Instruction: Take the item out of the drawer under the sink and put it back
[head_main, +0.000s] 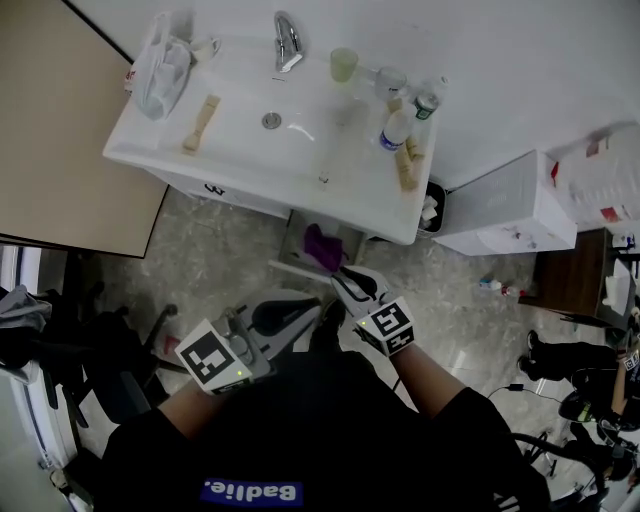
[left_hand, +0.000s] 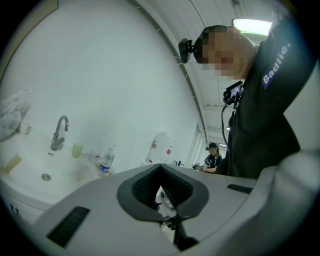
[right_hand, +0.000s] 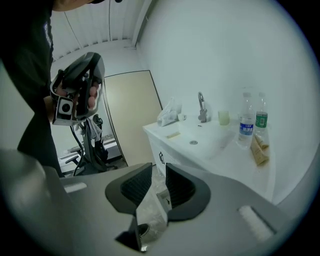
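1. Head view: the purple item (head_main: 322, 248) is a soft, crumpled lump. It lies in the open drawer (head_main: 298, 238) under the sink (head_main: 160, 150), just ahead of the right gripper (head_main: 340, 275) tips. I cannot tell whether they touch. The left gripper (head_main: 300, 305) sits beside the right one, further back from the drawer. A small bin (head_main: 432, 205) with white scraps in it stands past the drawer, to the right.
2. Left gripper view: the left gripper (left_hand: 160, 166) is closed, tips together, with nothing between them. The counter is off to its left, carrying a cup (left_hand: 77, 149) and a water bottle (left_hand: 105, 161).
3. Right gripper view: the right gripper (right_hand: 158, 169) is slightly open and grips nothing; only floor shows through the gap. Ahead and to its right the counter carries two bottles (right_hand: 246, 125), a cup (right_hand: 223, 117) and a plastic bag (right_hand: 167, 116).
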